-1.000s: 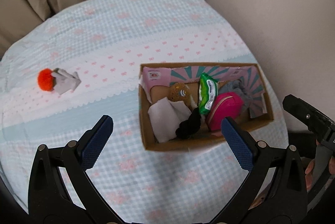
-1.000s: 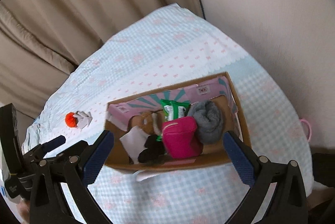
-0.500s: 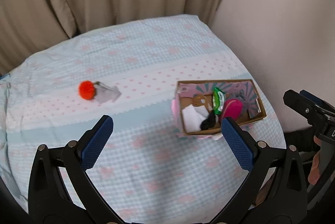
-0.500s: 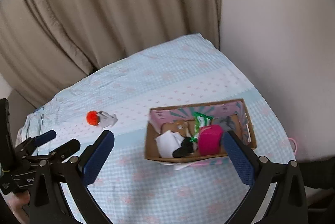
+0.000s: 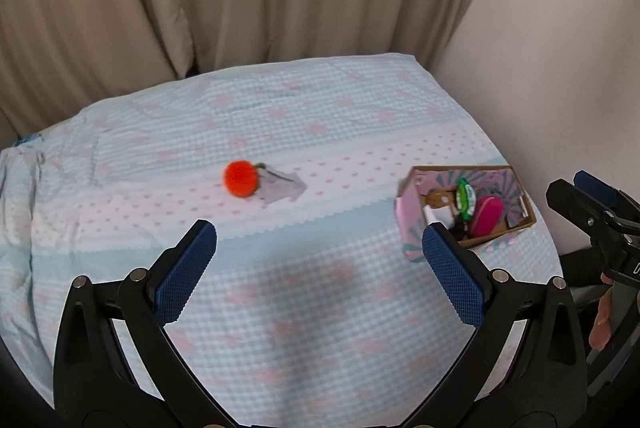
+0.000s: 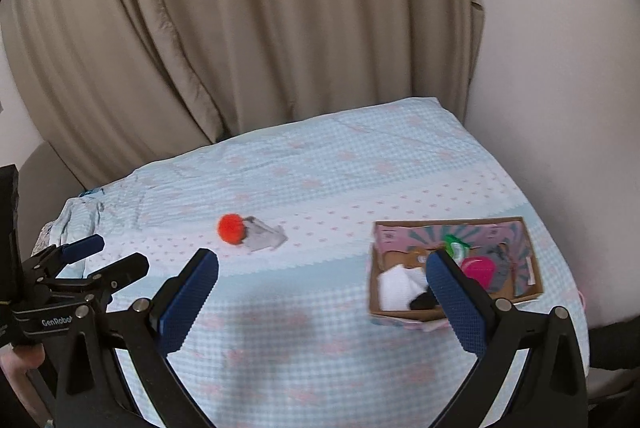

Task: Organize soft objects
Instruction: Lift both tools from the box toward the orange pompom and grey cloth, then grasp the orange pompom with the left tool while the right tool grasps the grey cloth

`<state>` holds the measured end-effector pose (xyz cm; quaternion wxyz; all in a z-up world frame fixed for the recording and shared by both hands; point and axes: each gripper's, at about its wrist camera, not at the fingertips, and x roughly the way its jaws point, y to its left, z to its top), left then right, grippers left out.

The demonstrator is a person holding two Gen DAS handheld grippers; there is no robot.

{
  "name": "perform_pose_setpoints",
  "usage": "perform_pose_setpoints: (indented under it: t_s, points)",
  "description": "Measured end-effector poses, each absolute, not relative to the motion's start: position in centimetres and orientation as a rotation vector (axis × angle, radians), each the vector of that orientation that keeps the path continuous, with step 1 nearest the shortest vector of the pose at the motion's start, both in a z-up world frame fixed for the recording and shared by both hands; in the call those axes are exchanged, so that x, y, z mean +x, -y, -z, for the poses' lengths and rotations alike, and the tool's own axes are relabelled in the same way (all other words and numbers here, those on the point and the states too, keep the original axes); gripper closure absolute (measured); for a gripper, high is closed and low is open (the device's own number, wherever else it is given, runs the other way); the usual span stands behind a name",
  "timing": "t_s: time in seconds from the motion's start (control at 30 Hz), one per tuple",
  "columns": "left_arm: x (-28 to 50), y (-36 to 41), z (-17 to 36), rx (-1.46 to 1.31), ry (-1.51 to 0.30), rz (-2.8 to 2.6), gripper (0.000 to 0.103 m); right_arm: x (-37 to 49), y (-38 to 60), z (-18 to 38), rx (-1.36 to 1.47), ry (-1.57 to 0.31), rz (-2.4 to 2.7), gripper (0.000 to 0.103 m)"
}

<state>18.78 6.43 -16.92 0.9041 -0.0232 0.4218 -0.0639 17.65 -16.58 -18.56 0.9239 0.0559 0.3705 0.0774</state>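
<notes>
The cardboard box [image 6: 454,270] sits on the checked bedspread [image 5: 320,328] at its right side, close to the wall, and it serves as the collecting place: inside lie a white cloth [image 6: 394,286], a black item [image 6: 422,302], a pink pouch [image 6: 478,268], a green packet [image 6: 454,244] and a grey woolly piece [image 6: 500,260], packed side by side. One thing is not yet in it. Well to the left of the box, out on the open bedspread, lies an orange pompom [image 5: 240,178] touching a small pale grey cloth [image 5: 282,186] (whether the two are joined I cannot tell; the view is blurred).

Both tools hang above the near edge of the bed, clear of everything. The left gripper [image 5: 320,266] has its blue pads spread wide with nothing between them, and the right gripper [image 6: 322,294] is likewise spread wide and empty, probably so either can drop straight onto a soft item.

My judgement: most of the sorting is done, and the pompom with its cloth is the likely next pick, nearer the left tool than the box is.
</notes>
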Motion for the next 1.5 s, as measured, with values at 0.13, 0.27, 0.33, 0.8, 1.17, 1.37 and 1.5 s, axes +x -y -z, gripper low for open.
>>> perform_pose_setpoints:
  t_s: [0.13,0.27,0.33,0.8,1.17,1.37,1.5]
  points:
    - [19.6,-10.2,17.7,-0.05,-0.872,0.14,0.0,18.1,13.1,19.2,0.102,-0.755,-0.17,0.0]
    - [21.3,-13.4,19.2,-0.049,-0.881,0.151,0.0,19.1,9.5,21.0,0.092,-0.758,-0.185,0.0]
    - [22.6,-14.7,20.3,-0.055,-0.893,0.162,0.0,19.8,8.1,22.1,0.087,-0.766,-0.189,0.0]
    - [35.0,-18.7,34.2,-0.044,-0.957,0.206,0.001,30.7,1.5,37.0,-0.001,-0.879,-0.289,0.0]
    - [43.0,-17.4,44.8,-0.014,-0.993,0.244,0.002,39.9,-0.7,48.6,-0.051,-0.903,-0.348,0.0]
    - [45.3,-17.6,48.0,-0.011,-0.981,0.253,0.004,42.3,-2.3,51.5,-0.115,-0.894,-0.393,0.0]
    - [46.4,-18.1,49.4,-0.017,-0.972,0.25,0.014,43.6,-3.0,52.8,-0.148,-0.895,-0.406,0.007]
